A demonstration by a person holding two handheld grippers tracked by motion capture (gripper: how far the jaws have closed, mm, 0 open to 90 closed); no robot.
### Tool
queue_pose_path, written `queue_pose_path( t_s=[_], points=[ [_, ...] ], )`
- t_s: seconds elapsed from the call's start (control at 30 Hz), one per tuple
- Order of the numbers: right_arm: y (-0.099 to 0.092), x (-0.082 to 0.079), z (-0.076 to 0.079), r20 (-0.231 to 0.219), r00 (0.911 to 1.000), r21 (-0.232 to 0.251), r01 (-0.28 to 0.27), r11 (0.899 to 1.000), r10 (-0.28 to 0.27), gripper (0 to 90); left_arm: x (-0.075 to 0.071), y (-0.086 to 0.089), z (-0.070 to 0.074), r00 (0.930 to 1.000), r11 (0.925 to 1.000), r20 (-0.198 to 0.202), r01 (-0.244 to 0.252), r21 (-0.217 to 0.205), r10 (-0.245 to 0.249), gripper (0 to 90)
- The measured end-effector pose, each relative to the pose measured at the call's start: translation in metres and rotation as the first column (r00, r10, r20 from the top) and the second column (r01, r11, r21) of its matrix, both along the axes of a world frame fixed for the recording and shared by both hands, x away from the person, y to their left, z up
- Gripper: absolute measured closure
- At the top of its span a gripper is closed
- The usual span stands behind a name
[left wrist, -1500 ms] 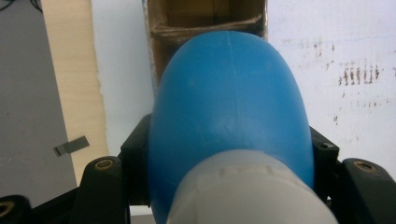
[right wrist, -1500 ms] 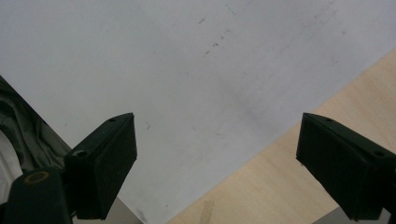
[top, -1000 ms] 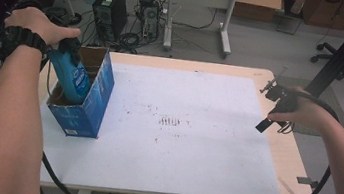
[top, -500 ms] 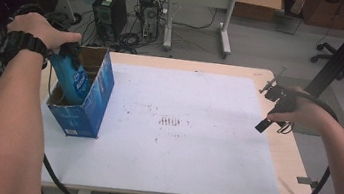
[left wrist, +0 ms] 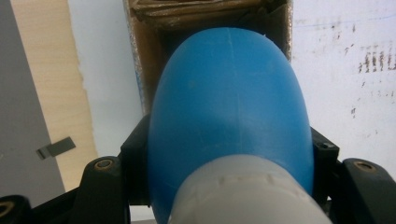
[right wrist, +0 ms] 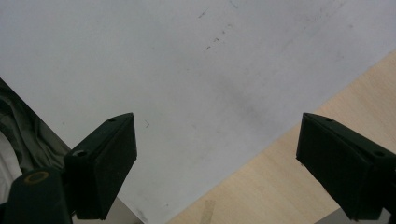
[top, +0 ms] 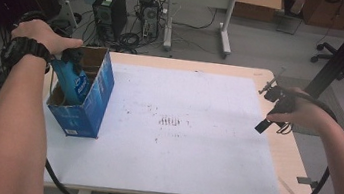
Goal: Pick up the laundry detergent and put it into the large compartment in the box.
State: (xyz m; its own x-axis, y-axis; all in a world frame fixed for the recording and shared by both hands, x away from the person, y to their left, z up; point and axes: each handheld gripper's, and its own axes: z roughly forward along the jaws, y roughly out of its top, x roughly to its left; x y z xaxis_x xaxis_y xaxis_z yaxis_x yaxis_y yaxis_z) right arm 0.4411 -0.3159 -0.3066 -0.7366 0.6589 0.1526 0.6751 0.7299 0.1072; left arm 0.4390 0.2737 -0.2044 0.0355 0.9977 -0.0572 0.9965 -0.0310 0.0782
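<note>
Bottle [top: 72, 81] at the left of the high view, blue with a white cap, clamped near the neck by the left gripper [top: 71, 58] and tilted over the open top of the blue box [top: 90, 99]. In the left gripper view, blue shoulder [left wrist: 229, 107] wedged between both black jaws, white cap [left wrist: 247, 196] nearest the lens, base pointing up the frame into the brown cardboard mouth [left wrist: 149, 51]. Long axis running from the cap at the jaws down and away into the opening, so roughly in line with the gripper itself; lower end already inside the walls, cap end and shoulder above the rim. Judged as the lowering step: a push along that same axis likely enough to seat it, with the near cardboard wall the thing to miss.

Right gripper [top: 262, 124] at the right of the high view, above the edge of the white sheet [top: 193, 150], well apart from the box. In the right gripper view, jaws spread wide, nothing between them, pale sheet [right wrist: 187, 70] and a strip of wooden table [right wrist: 289, 186] beneath. Left hand [top: 41, 37] plainly the nearer one, directly over the box; right hand [top: 309, 115] far across the table.
</note>
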Motion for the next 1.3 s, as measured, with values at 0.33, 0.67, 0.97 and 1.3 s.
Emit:
queue_pose_path(
  t_s=[0.33,0.67,0.97,1.3],
  points=[
    [0.0,0.0,-0.002,-0.003,1.0,-0.001,0.003,1.0,-0.003,12.2,0.001,0.002,-0.01,0.9999,1.0,-0.013,0.002,-0.004,-0.002,37.9],
    [0.001,0.001,-0.003,-0.006,1.0,-0.003,-0.001,1.0,0.001,12.1,0.002,0.003,-0.019,0.9997,0.9999,-0.022,0.005,-0.01,-0.005,37.9],
    [0.001,0.001,-0.004,-0.009,1.0,-0.005,0.001,1.0,-0.001,12.1,0.003,0.002,-0.027,0.9993,0.9998,-0.035,0.011,-0.016,-0.011,37.8],
    [-0.001,0.0,-0.004,-0.01,0.9999,-0.006,0.007,1.0,-0.007,12.2,0.004,0.002,-0.033,0.9992,0.9998,-0.039,0.011,-0.015,-0.012,37.8]
  ],
)
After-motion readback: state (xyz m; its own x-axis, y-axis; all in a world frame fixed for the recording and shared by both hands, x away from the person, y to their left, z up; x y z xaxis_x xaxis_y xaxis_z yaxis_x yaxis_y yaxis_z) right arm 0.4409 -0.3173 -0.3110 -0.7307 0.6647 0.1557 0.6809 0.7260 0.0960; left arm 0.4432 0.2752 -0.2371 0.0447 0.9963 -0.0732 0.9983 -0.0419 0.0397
